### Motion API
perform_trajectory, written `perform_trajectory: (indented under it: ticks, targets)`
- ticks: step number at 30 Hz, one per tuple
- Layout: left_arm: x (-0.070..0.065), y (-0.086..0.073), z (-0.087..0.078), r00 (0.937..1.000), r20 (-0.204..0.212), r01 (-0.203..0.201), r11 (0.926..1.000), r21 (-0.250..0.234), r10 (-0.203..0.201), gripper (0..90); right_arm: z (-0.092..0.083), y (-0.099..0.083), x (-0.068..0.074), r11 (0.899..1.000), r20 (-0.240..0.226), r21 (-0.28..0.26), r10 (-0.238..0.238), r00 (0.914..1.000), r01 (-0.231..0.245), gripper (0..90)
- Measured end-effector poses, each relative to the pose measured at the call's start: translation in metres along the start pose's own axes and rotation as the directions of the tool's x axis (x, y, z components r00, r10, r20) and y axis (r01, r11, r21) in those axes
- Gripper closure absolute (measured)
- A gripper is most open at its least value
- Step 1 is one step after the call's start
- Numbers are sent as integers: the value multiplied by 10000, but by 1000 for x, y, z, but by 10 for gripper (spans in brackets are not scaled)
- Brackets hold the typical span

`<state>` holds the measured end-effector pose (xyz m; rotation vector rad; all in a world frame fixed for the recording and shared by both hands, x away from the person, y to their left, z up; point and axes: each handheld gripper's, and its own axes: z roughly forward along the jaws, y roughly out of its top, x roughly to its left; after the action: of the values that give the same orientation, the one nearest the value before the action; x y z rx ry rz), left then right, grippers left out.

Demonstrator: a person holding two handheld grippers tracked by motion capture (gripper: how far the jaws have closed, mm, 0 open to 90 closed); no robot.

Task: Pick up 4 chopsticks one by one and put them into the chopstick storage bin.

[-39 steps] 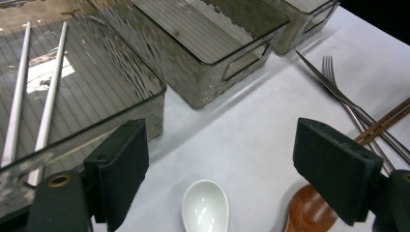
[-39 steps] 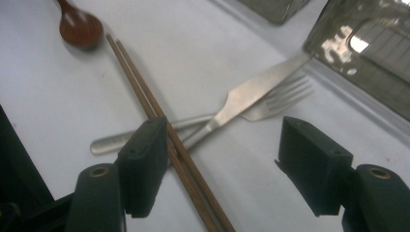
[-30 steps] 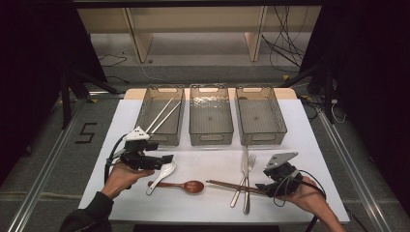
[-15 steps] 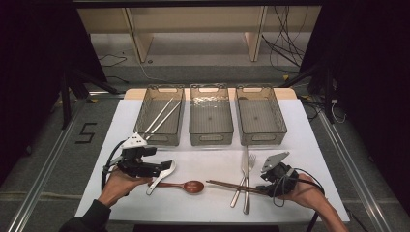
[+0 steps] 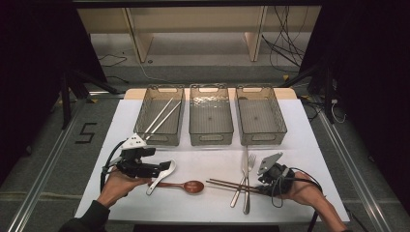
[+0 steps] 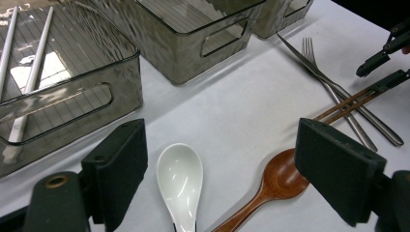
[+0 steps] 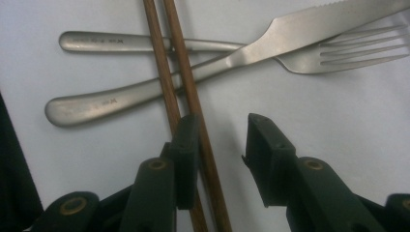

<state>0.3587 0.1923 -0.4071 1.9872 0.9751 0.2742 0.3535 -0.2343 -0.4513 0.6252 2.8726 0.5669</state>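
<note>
Two brown chopsticks (image 7: 180,92) lie near the right gripper (image 7: 220,140), crossing over a knife (image 7: 203,67) and fork (image 7: 338,53) on the counter (image 5: 217,159). One chopstick runs between the half-closed jaws, which have just been closing; the other passes behind the left jaw, and contact is hard to tell. The left gripper (image 6: 217,164) stands wide over a white spoon (image 6: 180,181) and a wooden spoon (image 6: 275,183), both handles cut off at the near edge.
</note>
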Motion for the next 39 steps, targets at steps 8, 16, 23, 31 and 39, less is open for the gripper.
perform_trajectory:
  ticks: [8, 16, 23, 31, 39]
  targets:
    - [0, 0, 1, 10000, -25, 19, 10000, 42, -19, 194, 4, 2, -2, 9995, -147, 291, -143, 9998, 147, 715]
    - [1, -1, 2, 10000, -73, -9, 9999, 151, 10, 196, 8, 3, -3, 9972, -251, 691, -267, 9993, 284, 818]
    - [1, -1, 3, 10000, -34, -76, 9998, 166, 77, 196, 4, 6, -1, 9952, 129, 473, -869, 9961, 862, 847]
    - [-6, 2, 7, 9988, 211, -459, 9983, 349, 452, 196, -6, 20, 10, 9892, 487, 150, -1464, 9880, 1459, 848]
    - [-27, 7, 18, 9862, 818, -1522, 9831, 1020, 1442, 196, -11, 39, 30, 9750, 265, -334, -2190, 9754, 2198, 849]
